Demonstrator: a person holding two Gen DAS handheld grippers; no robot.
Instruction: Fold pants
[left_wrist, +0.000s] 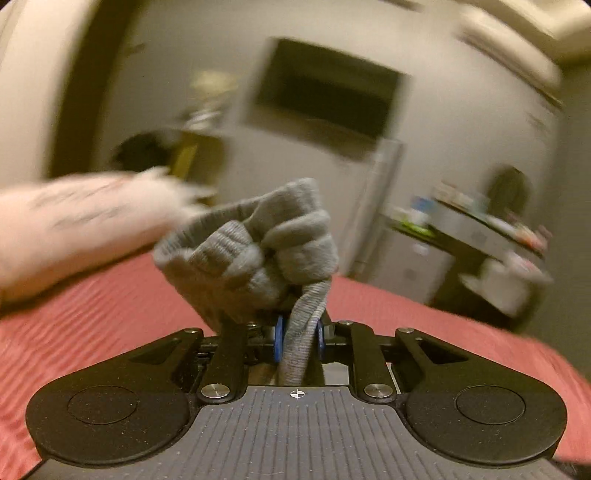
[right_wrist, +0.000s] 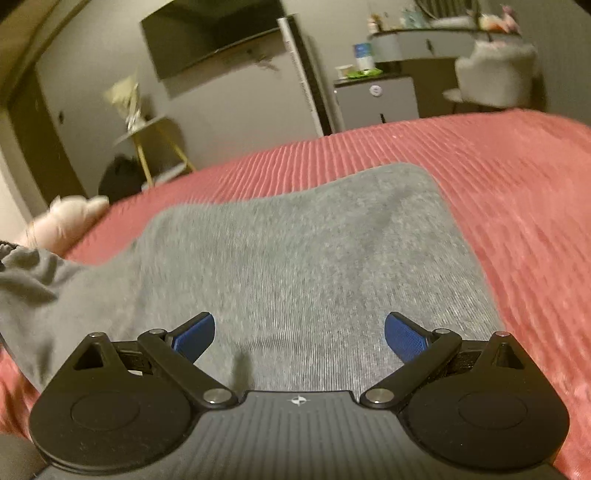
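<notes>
The grey pants (right_wrist: 295, 251) lie spread on a red ribbed bedspread (right_wrist: 498, 177) in the right wrist view. My right gripper (right_wrist: 299, 336) hovers just above the grey cloth, its blue pads wide apart with nothing pinched between them. In the left wrist view my left gripper (left_wrist: 298, 338) is shut on a bunched grey part of the pants (left_wrist: 258, 247), ribbed band and folds piled above the blue pads, lifted clear of the bedspread (left_wrist: 110, 314). At the left edge of the right wrist view the grey cloth (right_wrist: 33, 280) rises off the bed.
A pale pillow (left_wrist: 74, 225) lies on the bed at the left. Beyond the bed stand a wall-mounted dark screen (right_wrist: 214, 37), a small yellow-legged side table (right_wrist: 155, 140), a grey cabinet (right_wrist: 376, 99) and a pale chair (right_wrist: 495, 74).
</notes>
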